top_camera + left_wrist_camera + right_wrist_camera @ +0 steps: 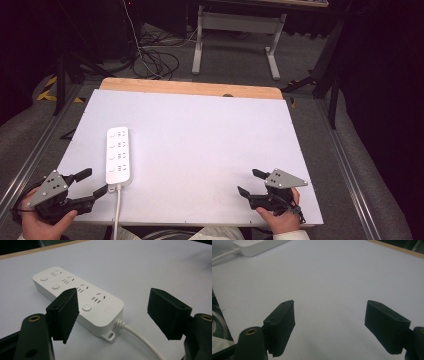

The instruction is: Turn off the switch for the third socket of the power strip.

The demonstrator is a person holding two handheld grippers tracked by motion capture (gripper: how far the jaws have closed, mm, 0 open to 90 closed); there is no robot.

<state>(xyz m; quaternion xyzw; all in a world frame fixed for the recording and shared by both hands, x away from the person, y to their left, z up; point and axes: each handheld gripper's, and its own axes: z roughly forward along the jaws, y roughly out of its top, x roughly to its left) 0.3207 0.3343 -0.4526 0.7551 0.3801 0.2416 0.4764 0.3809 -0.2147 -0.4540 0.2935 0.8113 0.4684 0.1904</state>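
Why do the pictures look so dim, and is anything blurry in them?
High view: the white table is lit evenly, the room beyond falls dark. Left gripper view: the power strip is fairly sharp, with soft shadow along its near side; the close black jaws look soft. Right gripper view: greyish cast, jaws soft, faint shadows on the table.

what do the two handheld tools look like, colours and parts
Both are black, each ending in two flat rectangular jaws. The left tool and right tool each carry a grey three-cornered plate with small dots on top. In the gripper views, a brass-coloured ring sits at the jaw bases. The person's hands are bare; pale clothing shows at the bottom edge.
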